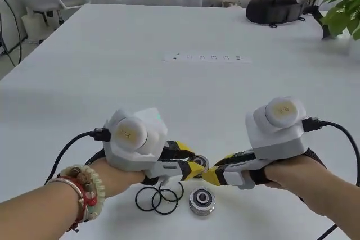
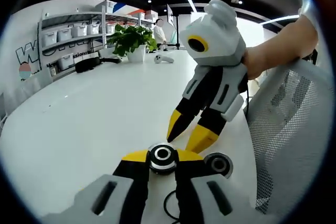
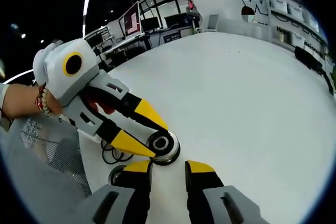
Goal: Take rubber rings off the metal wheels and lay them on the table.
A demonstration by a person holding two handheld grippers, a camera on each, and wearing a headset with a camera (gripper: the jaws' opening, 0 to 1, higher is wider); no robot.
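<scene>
Metal wheel [image 2: 161, 157] clamped between jaws of left tool [image 3: 149, 136], low at bench [image 1: 169, 82] near front edge; touching it or not, cannot tell. Second wheel [image 1: 201, 200] lies flat on bench beside loose rubber rings [image 1: 159, 198]. Right tool [image 3: 168, 167] jaws parted, empty, tips just short of held wheel. Left hand [image 1: 112, 178] and right hand [image 1: 292, 175] low, tools angled inward, tip to tip.

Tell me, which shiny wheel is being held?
The wheel clamped in the left gripper's jaws. The other wheel lies free on the table beside the black rings.
</scene>
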